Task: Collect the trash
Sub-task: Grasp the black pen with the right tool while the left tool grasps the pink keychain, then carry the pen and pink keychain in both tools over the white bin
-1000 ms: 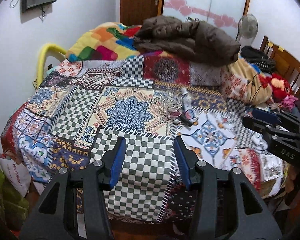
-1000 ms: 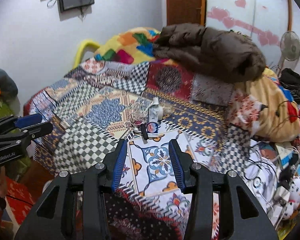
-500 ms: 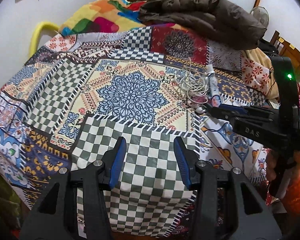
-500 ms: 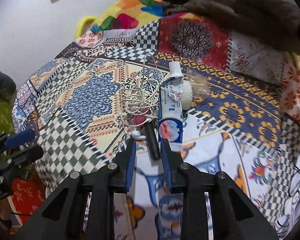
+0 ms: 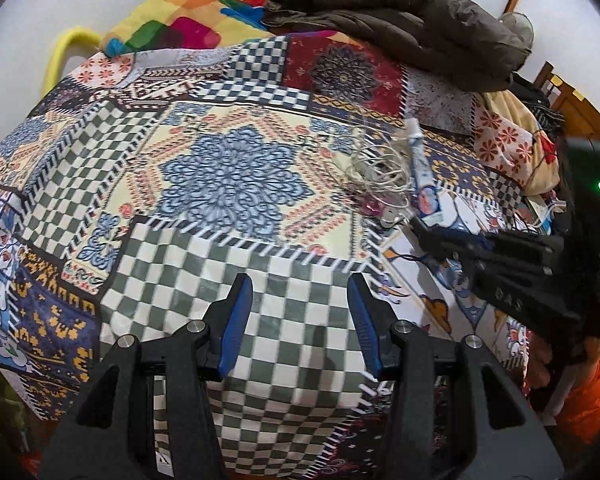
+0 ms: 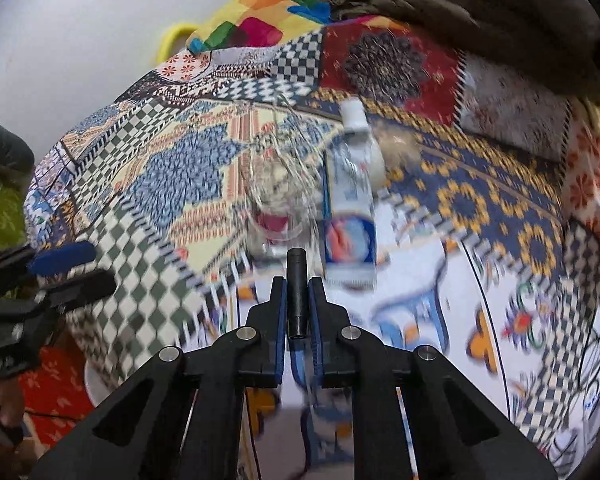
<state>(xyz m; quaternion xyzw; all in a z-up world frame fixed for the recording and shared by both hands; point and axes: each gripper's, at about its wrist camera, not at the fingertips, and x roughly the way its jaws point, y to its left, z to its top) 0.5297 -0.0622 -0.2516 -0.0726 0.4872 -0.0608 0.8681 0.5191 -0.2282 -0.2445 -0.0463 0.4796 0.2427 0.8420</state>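
Right jaws narrow, clamped on a small black cylinder (image 6: 297, 292), one pad on each side; it lies along the fingers and its tip sticks out past them. Right gripper (image 6: 298, 286) points forward and slightly down over the white-and-blue patch of the patchwork bedspread (image 6: 172, 176). From the left wrist view it (image 5: 422, 229) comes in from the right edge, fingers aimed left at the clutter, and its body carries the letters "DAS" plus a lit green LED.

Left jaws wide apart, nothing between the blue pads. Left gripper (image 5: 300, 304) hovers over the green-and-white checker patch at the near edge of the bed, well apart from the clutter. In the right wrist view it (image 6: 70, 266) shows at the left edge, with partial white lettering I can't read.

Trash pile sits mid-bed, just ahead of the right gripper:
- toothpaste-style tube (image 6: 350, 204), white cap pointing away, blue/white label with a red-and-blue round graphic; the print is motion-blurred and unreadable
- tangle of pale cable (image 5: 380, 172) just left of the tube, with something pink-red under it, can't identify
- pale roundish item (image 6: 396, 146) behind the tube, too blurred to name

Brown jacket (image 5: 400, 28) is heaped at the far end on a multicolour blanket (image 5: 188, 24). Yellow tube frame (image 5: 62, 54) stands at the far left corner. The right wrist view is smeared overall. A hand shows bottom-left there, mostly cut off.
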